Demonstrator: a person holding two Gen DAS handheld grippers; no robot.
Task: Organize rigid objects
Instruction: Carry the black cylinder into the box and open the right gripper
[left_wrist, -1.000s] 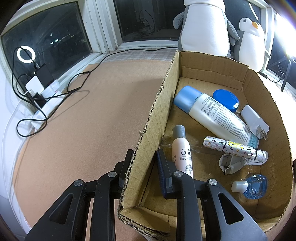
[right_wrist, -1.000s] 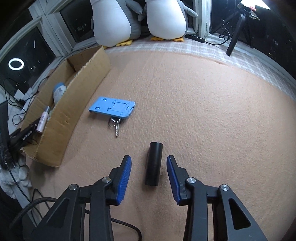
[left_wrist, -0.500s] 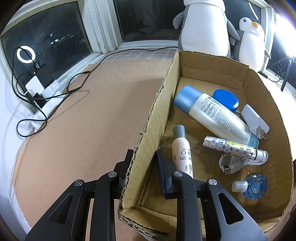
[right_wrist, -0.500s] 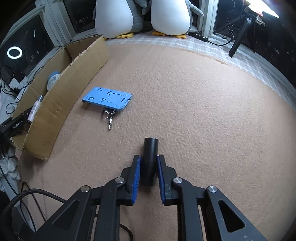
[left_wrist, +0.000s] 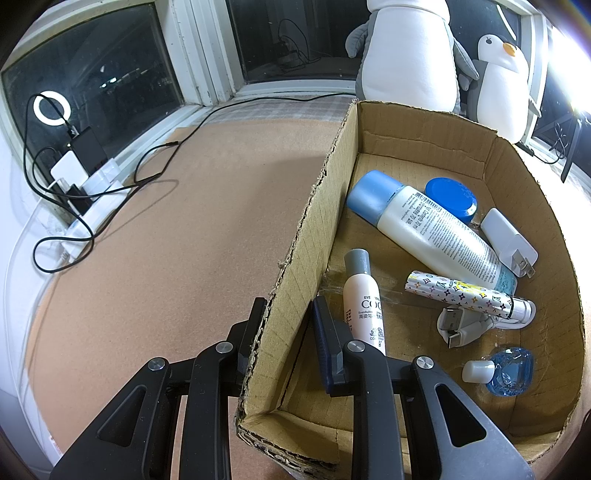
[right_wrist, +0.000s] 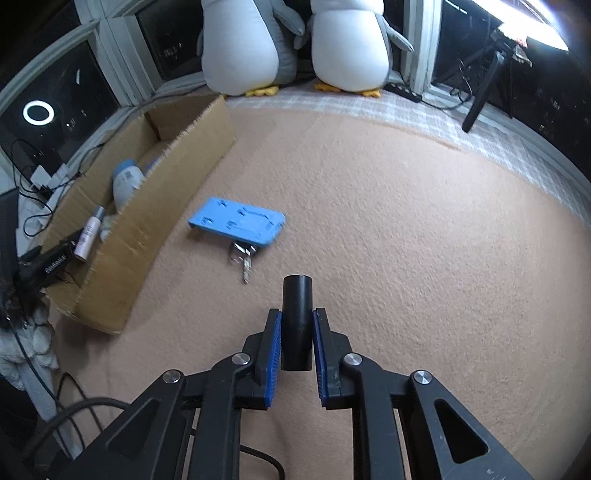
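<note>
In the lower centre of the right wrist view, the right gripper has its jaws clamped on a black tube, a smooth, matte cylinder that sticks out forward past the ribbed blue pads. Under it lies the carpet, a pinkish, fuzzy felt surface. Just above the tube, toward the centre of the frame, lie a small key on a metal ring and a flat blue plastic stand with moulded slots; the ring is partly under the edge of the stand. At the left stands the box, made of brown corrugated cardboard with rough, torn edges. Two plush penguins stand at the upper centre, and a tripod leg is at the upper right. In the left wrist view, the left gripper is at the bottom centre, its jaws straddling the left wall of the box, one finger outside and one inside; the outer finger touches the wall, but a gap shows on the inner side. Inside the box lie a big white bottle with a light blue cap, a small white bottle with a grey cap, a round blue jar, a white charger, a patterned tube, a white cable and a small clear blue bottle. At the left of this frame, black cords run over the carpet to a power strip under the window.
</note>
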